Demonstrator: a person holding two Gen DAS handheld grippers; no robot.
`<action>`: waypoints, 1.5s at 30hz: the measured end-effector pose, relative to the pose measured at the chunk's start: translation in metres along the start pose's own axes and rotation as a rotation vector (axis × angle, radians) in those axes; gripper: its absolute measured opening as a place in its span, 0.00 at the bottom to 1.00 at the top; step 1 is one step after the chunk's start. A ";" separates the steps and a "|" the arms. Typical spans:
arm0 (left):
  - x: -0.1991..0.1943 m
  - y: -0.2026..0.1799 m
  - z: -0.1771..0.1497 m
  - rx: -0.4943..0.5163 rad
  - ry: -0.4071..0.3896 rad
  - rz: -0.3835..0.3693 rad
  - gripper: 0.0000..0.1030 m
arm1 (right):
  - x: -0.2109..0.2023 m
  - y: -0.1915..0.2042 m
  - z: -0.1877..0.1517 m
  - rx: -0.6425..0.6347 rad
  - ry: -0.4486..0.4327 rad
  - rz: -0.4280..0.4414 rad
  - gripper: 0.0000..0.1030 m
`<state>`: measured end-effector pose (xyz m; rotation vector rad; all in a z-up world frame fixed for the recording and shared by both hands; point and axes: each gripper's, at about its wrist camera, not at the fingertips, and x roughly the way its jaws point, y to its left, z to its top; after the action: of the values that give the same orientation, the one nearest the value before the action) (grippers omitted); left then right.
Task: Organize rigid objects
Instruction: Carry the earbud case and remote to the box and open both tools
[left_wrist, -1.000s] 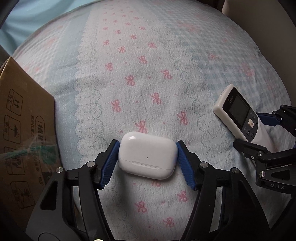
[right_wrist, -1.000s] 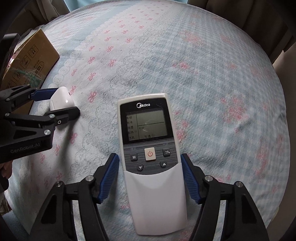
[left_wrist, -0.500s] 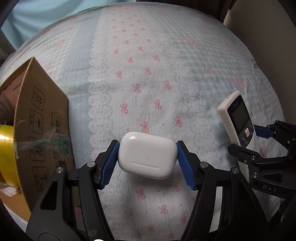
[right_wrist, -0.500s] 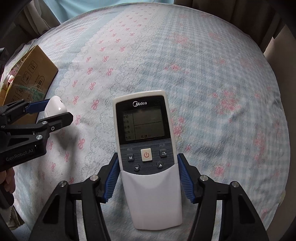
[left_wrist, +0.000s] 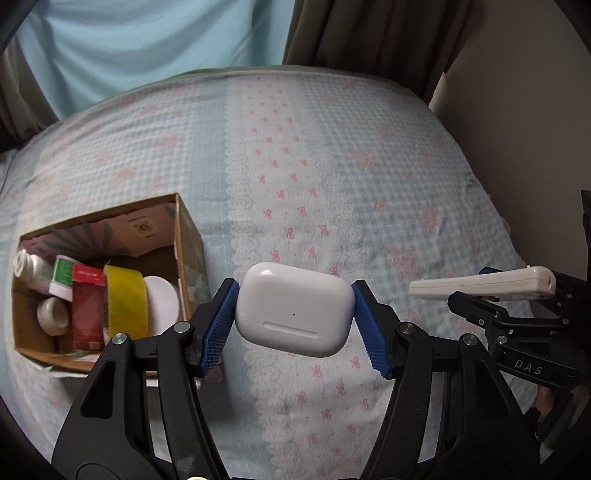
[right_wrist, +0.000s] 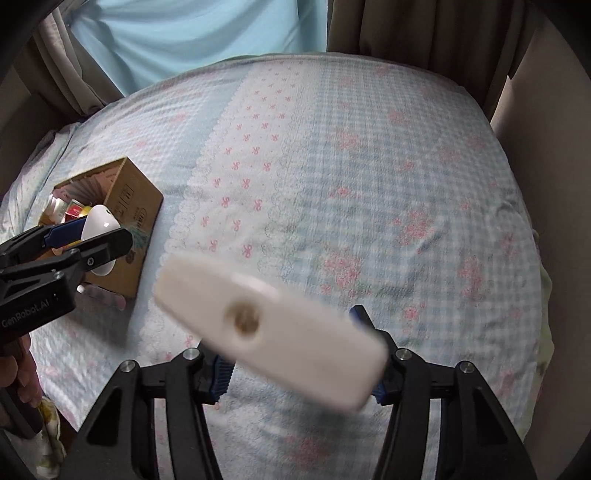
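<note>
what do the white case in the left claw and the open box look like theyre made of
Earbud case: likely hard glossy plastic, given its smooth rounded shell and bright highlights.
Box: corrugated cardboard, matte brown, with raw-edged flaps and printed marks on its side.

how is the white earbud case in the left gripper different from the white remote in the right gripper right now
Shape: the glossy white rounded earbud case is short and pebble-like; the white plastic remote control is long and flat.
Pose: the earbud case faces its camera squarely, seam level; the remote sits tilted and turned over, its plain back showing.
Sharpness: the earbud case looks crisp, the remote blurred.
Shared: both are white, hard, and clamped between blue-padded jaws above the bedspread.
</note>
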<state>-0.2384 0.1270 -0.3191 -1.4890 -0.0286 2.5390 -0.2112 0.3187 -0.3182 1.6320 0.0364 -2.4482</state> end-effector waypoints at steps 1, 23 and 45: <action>-0.013 0.003 0.001 0.000 -0.013 0.000 0.58 | -0.005 0.008 0.005 0.009 -0.013 0.003 0.49; -0.187 0.207 -0.002 0.012 -0.109 -0.013 0.58 | -0.124 0.190 0.059 0.144 -0.143 0.123 0.18; -0.121 0.336 -0.004 0.001 0.025 0.011 0.58 | -0.048 0.315 0.148 0.066 -0.039 0.164 0.18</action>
<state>-0.2314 -0.2248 -0.2563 -1.5247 -0.0160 2.5278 -0.2721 -0.0022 -0.1887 1.5456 -0.1792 -2.3796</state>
